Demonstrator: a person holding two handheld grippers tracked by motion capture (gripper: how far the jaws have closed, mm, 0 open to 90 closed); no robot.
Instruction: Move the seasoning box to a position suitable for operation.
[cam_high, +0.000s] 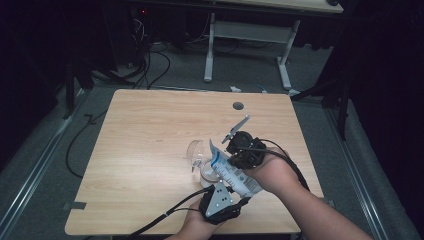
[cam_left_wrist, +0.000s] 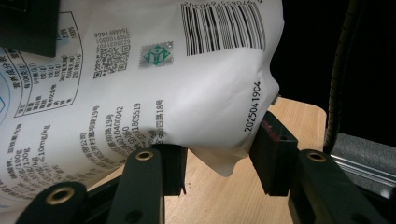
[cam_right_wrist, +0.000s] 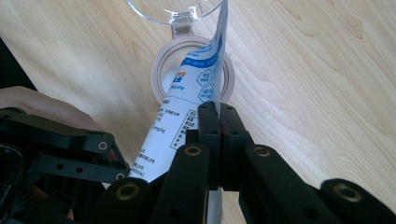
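Pouring stage: white pouch (cam_high: 231, 173) tilted over the open jar (cam_right_wrist: 161, 70) on the bench (cam_high: 145, 145), bottom pinched by left gripper (cam_left_wrist: 217, 156), top edge clamped in right gripper (cam_right_wrist: 218, 116); next, steeper tilt.

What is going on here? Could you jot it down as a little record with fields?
Held thing: white printed pouch, tilted over a clear container
Left gripper: jaws around the pouch's bottom end
Right gripper: pinching the pouch's thin edge
Container lid: hinged open
Surface: wooden table
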